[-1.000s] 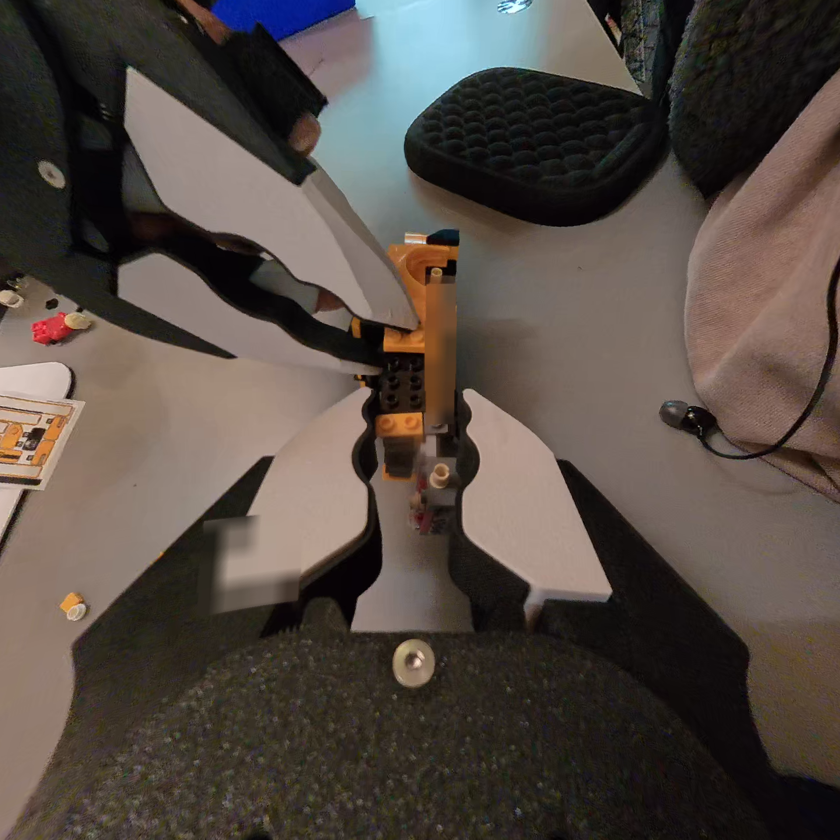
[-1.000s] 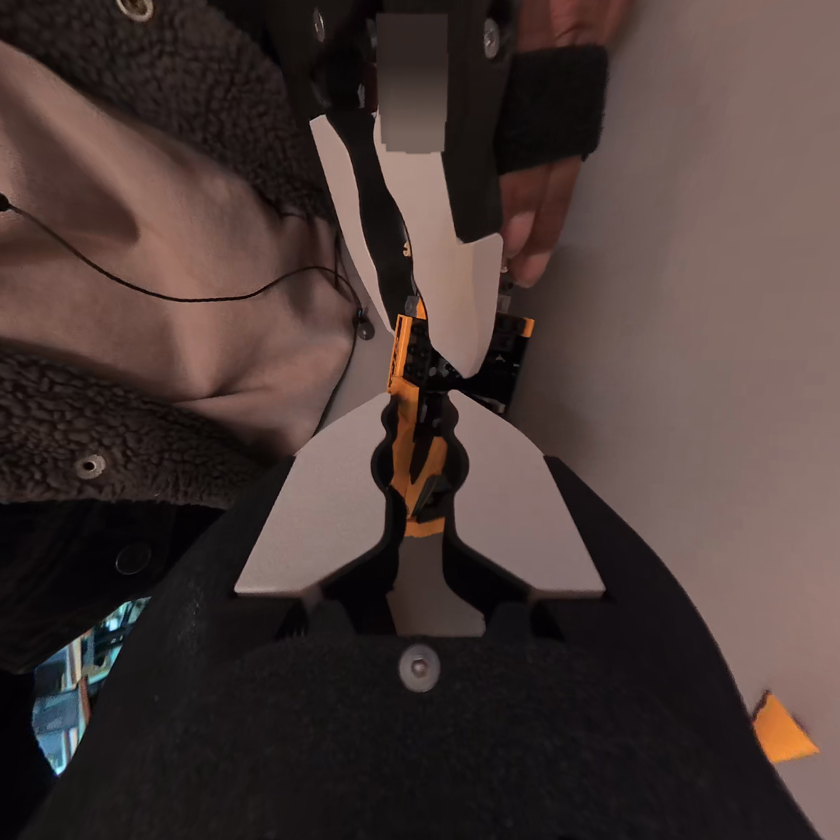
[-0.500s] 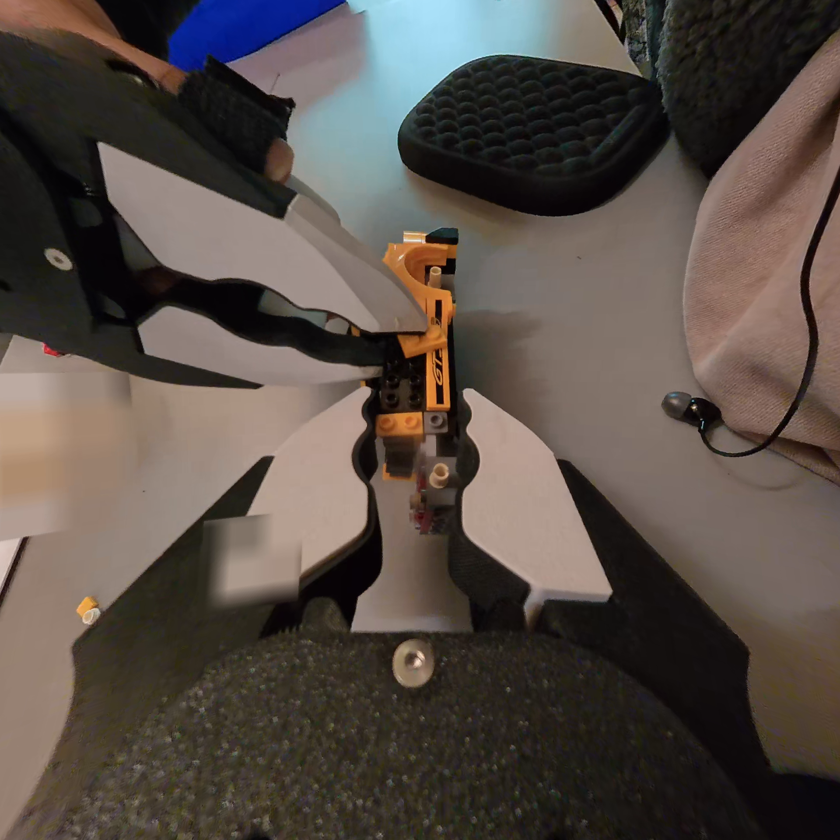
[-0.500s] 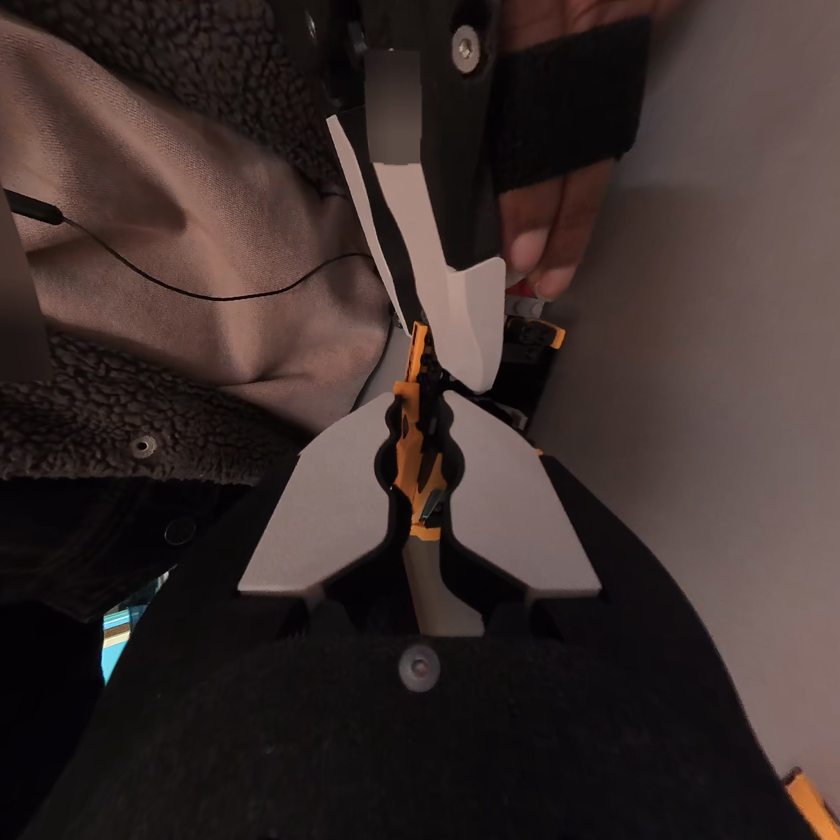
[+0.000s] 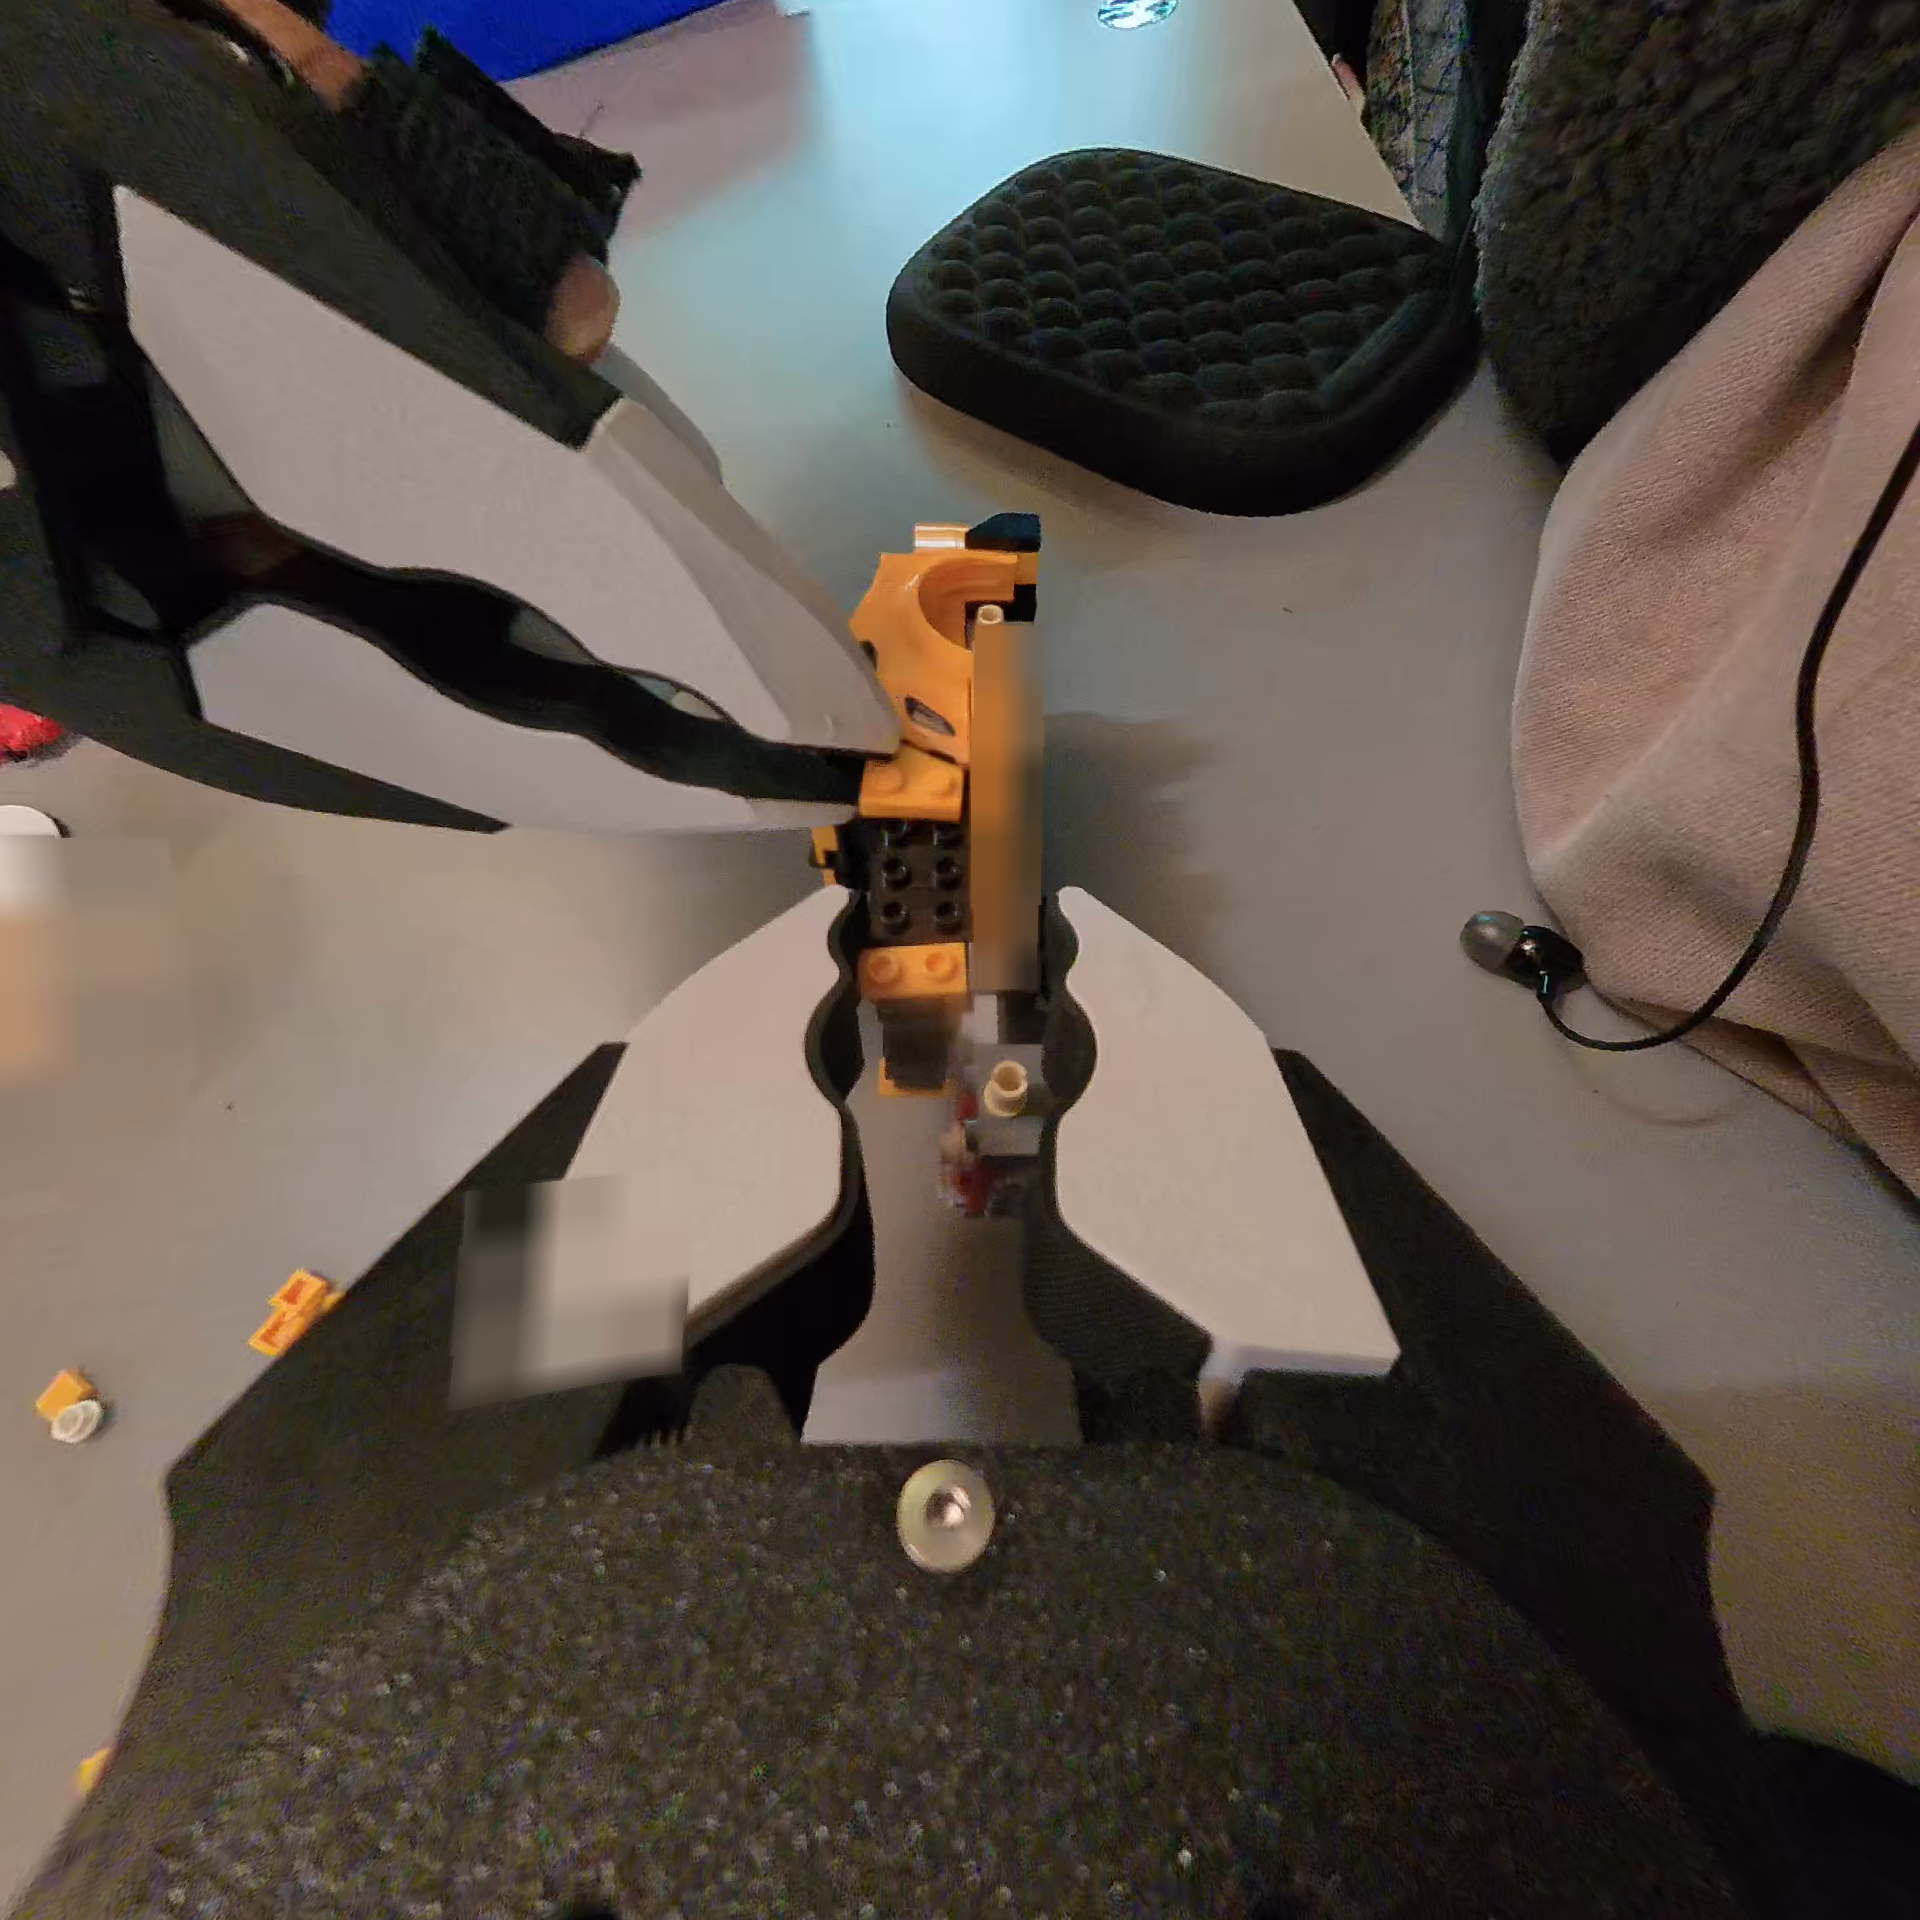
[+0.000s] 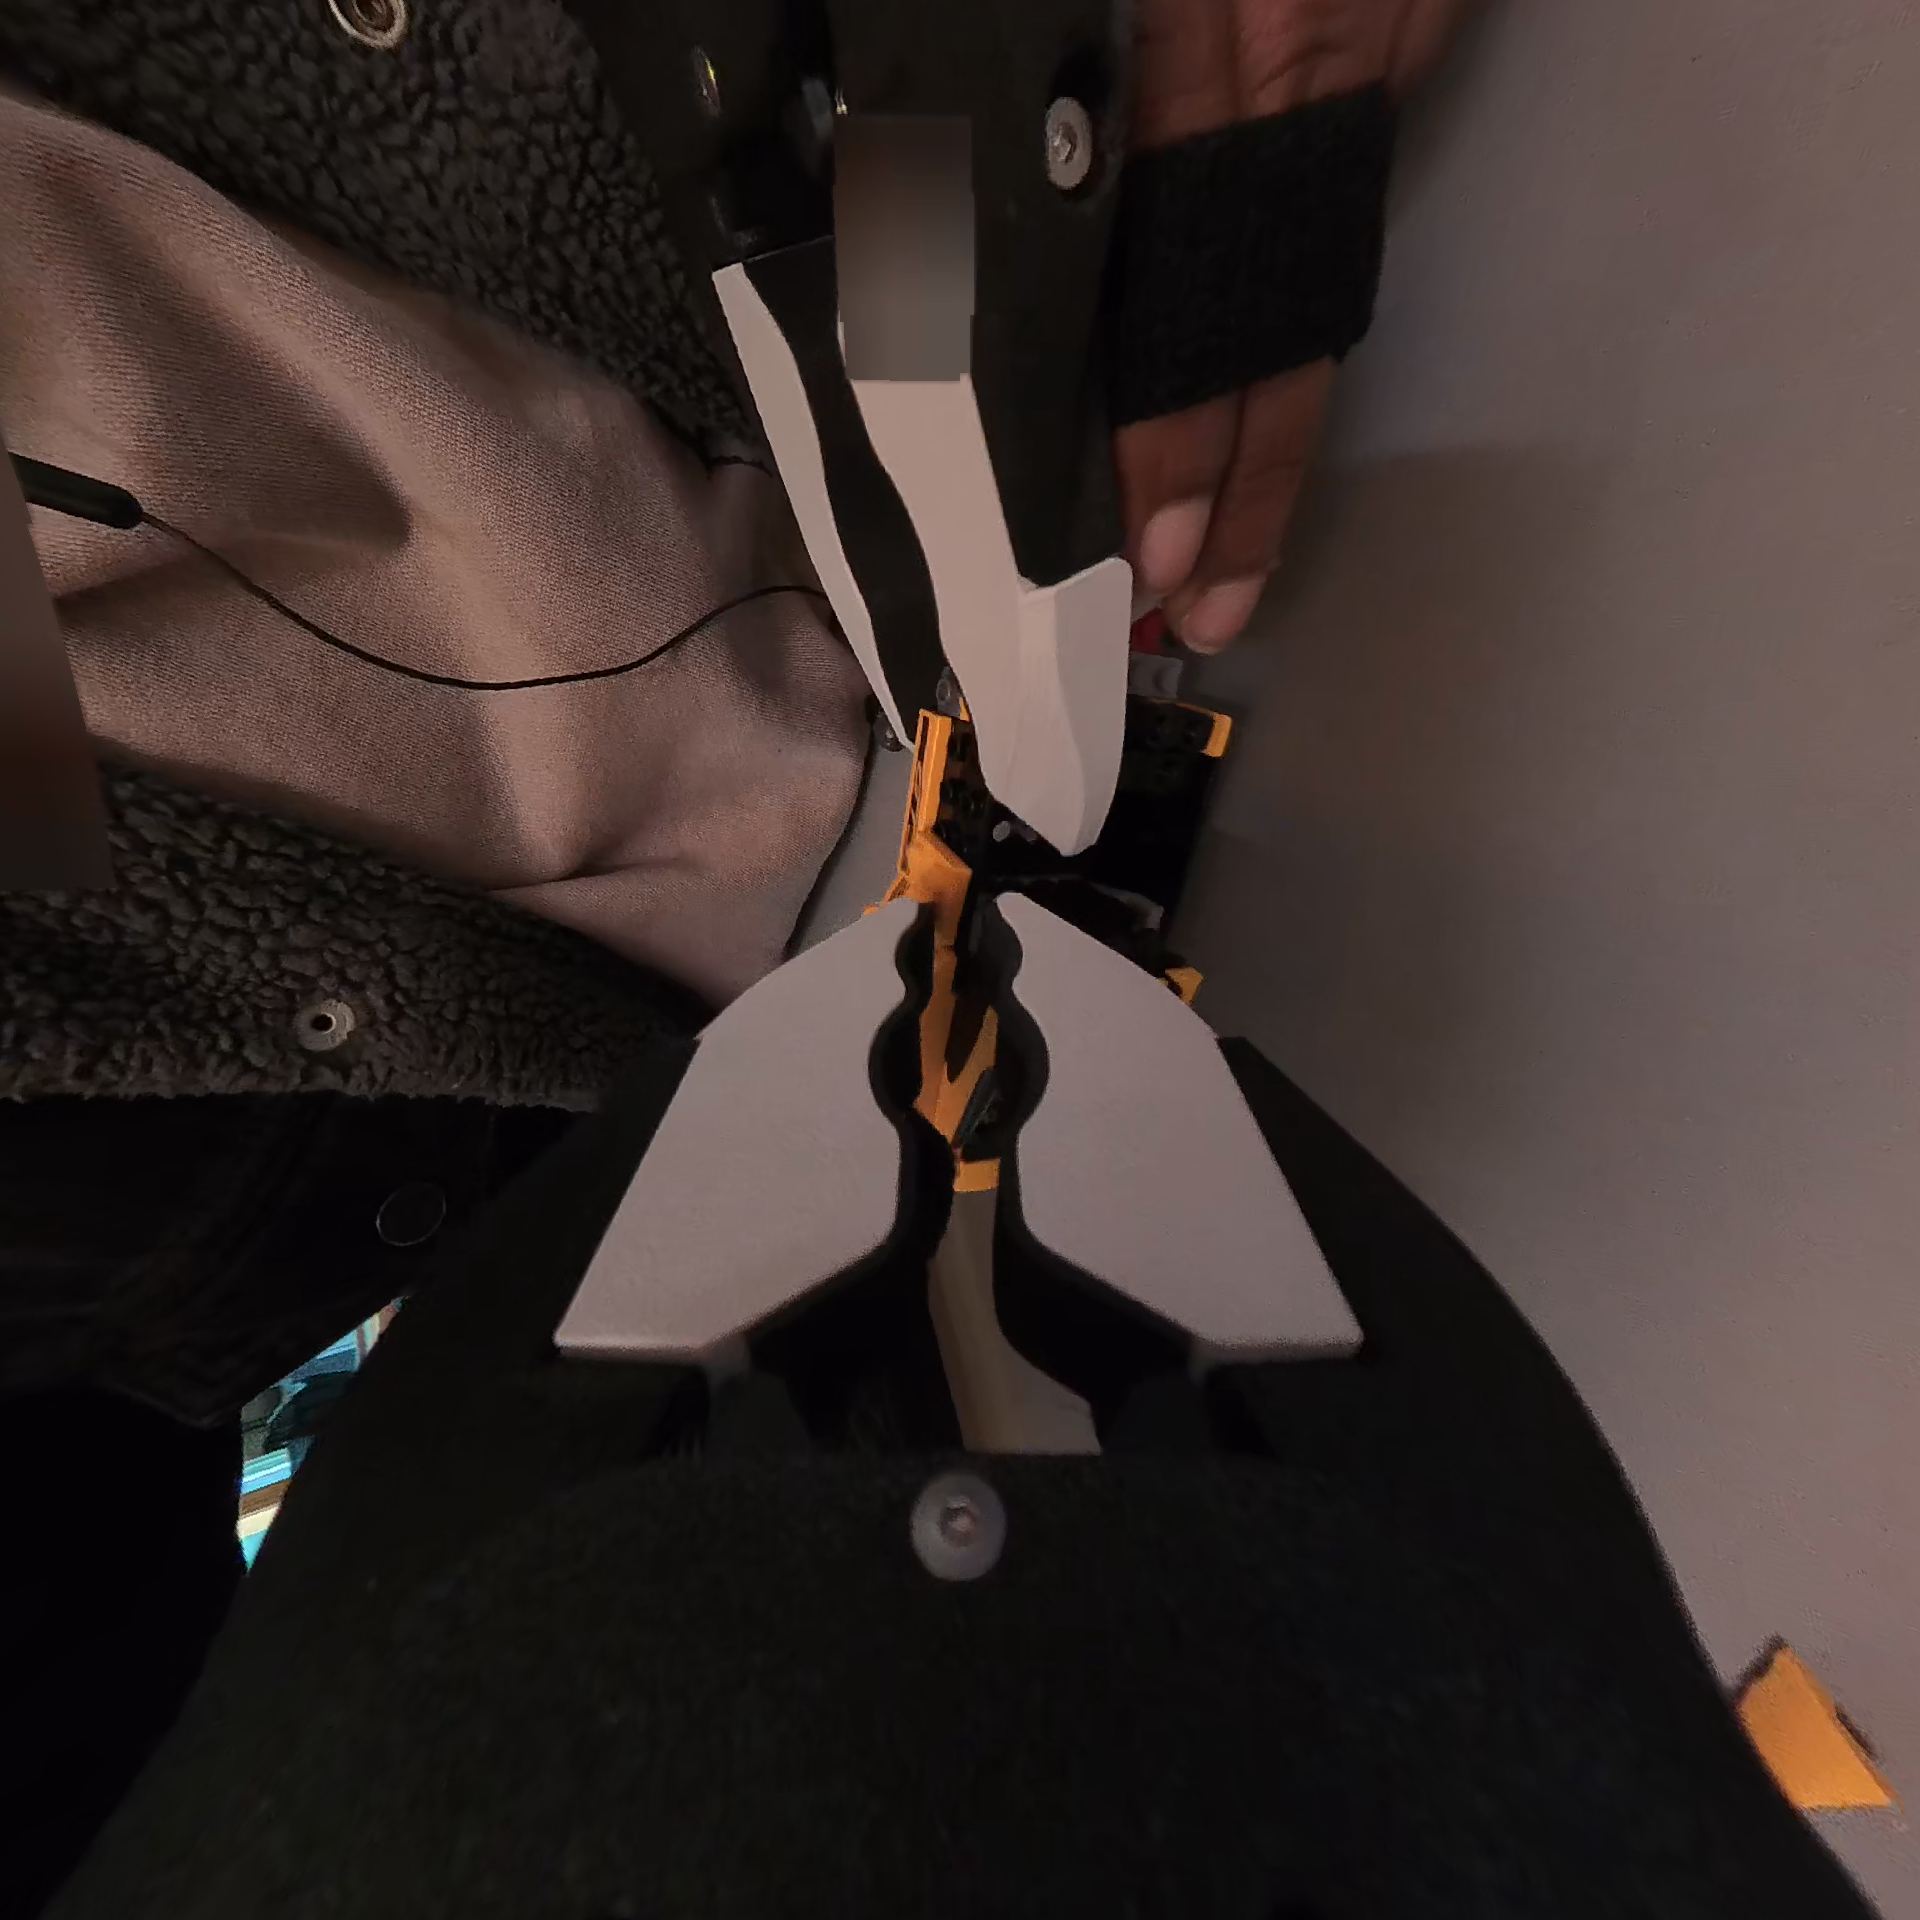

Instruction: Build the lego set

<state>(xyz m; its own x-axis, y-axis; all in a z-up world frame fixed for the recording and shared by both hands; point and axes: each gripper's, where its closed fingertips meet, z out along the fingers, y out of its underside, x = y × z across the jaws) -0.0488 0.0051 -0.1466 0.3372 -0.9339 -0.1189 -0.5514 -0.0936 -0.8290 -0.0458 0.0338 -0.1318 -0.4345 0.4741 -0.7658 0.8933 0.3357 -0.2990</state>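
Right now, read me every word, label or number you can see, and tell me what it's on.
Nothing can be read out.
Brick model, orange side strip: blurred over.
Small dark mark on its orange curved piece: too small.
Label on the near left finger: blurred over.
Sheet at the left edge: blurred over.

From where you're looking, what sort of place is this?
Probably a desk or hobby table: a grey tabletop, a black wrist rest, loose toy bricks and a half-built brick model.

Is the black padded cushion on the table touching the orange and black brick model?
No, the black padded cushion lies farther back on the grey table, with bare table between it and the brick model.
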